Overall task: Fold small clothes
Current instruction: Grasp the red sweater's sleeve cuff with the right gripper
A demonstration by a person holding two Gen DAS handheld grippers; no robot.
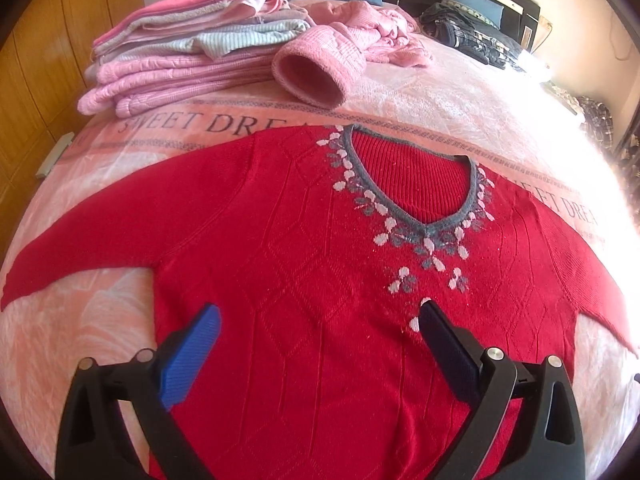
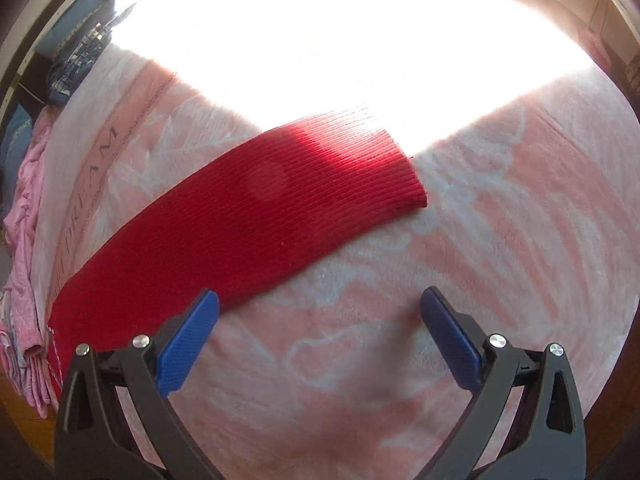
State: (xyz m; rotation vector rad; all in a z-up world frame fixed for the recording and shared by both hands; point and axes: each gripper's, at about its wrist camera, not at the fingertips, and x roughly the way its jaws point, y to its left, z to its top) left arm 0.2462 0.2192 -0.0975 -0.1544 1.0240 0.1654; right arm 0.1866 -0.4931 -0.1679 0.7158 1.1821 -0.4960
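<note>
Left wrist: left hand-held gripper [image 1: 320,316] agape over red sweater [image 1: 304,248]; folded stack [image 1: 184,64] beyond. Right hand-held gripper [image 2: 320,304] agape beside sleeve [image 2: 248,212].

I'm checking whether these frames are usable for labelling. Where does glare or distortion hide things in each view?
Left wrist view: sunlight washes out the blanket at the right edge; the red sweater stays sharp, though the fisheye bows it. Right wrist view: a blown-out white patch covers the upper bed, bleaching the far edge of the sleeve cuff; a pale flare spot sits on the sleeve.
</note>
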